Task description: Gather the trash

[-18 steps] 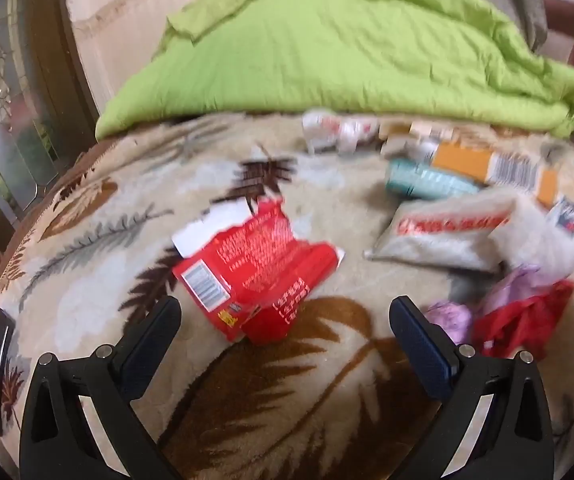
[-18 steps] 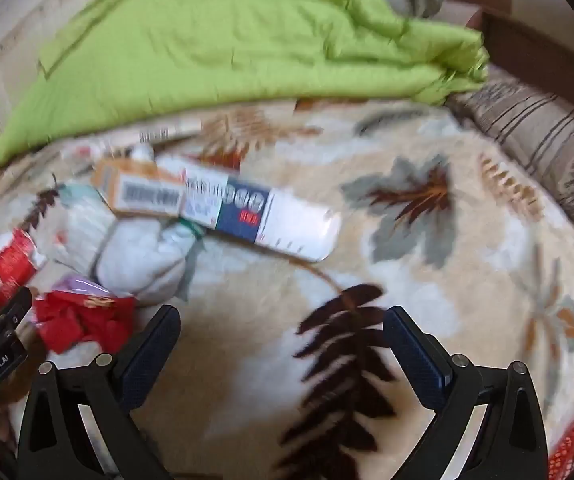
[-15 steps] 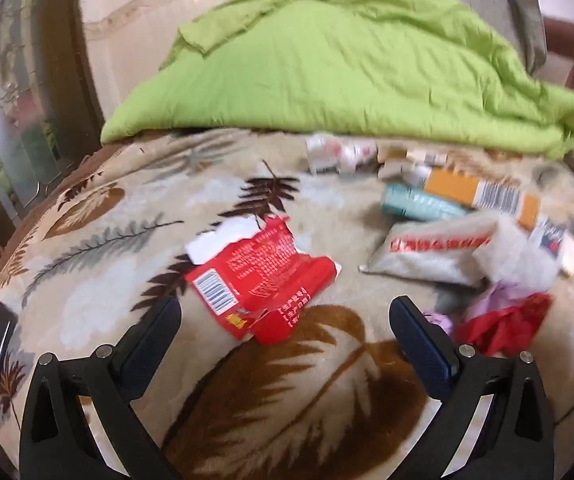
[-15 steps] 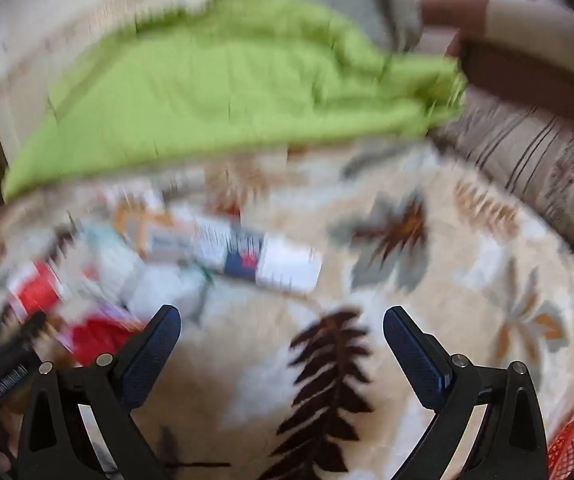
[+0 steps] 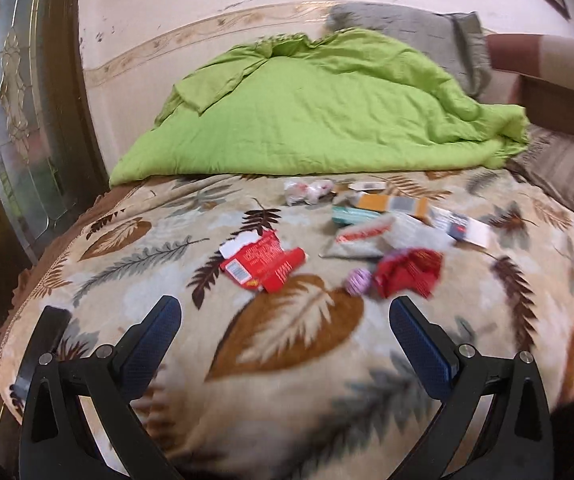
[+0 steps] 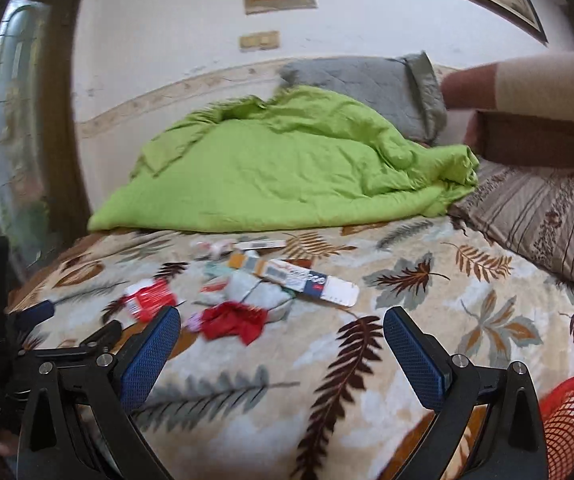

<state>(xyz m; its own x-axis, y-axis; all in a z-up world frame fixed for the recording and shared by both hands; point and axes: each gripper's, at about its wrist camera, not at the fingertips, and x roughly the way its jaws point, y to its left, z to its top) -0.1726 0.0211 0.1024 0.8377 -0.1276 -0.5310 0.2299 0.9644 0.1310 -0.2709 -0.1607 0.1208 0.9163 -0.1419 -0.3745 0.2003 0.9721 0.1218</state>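
Red wrappers (image 5: pixel 407 272) and boxes (image 5: pixel 391 206) lay in a messy pile on the leaf blanket (image 5: pixel 287 340), near the green quilt (image 5: pixel 307 120). Left claw (image 5: pixel 283 332) and right claw (image 6: pixel 281 344) were both wide apart, holding nothing. Beside the right claw sat a red basket (image 6: pixel 571 420).

Both views are wrist fisheyes, raised above the near edge of the bed (image 5: pixel 287 360), looking forward and slightly down toward the far wall. Left view's hand-held gripper (image 5: pixel 283 332) fills the lower frame; the trash pile (image 5: pixel 367 236) sits mid-frame, near. Right view, over its hand-held gripper (image 6: pixel 281 344), sits further right: pile (image 6: pixel 255 292) left of centre, red basket (image 6: pixel 571 416) lower right. Shared: pile, green duvet (image 5: pixel 319 120), leaf blanket. The left hand-held gripper (image 6: pixel 71 328) shows at the right view's lower left.
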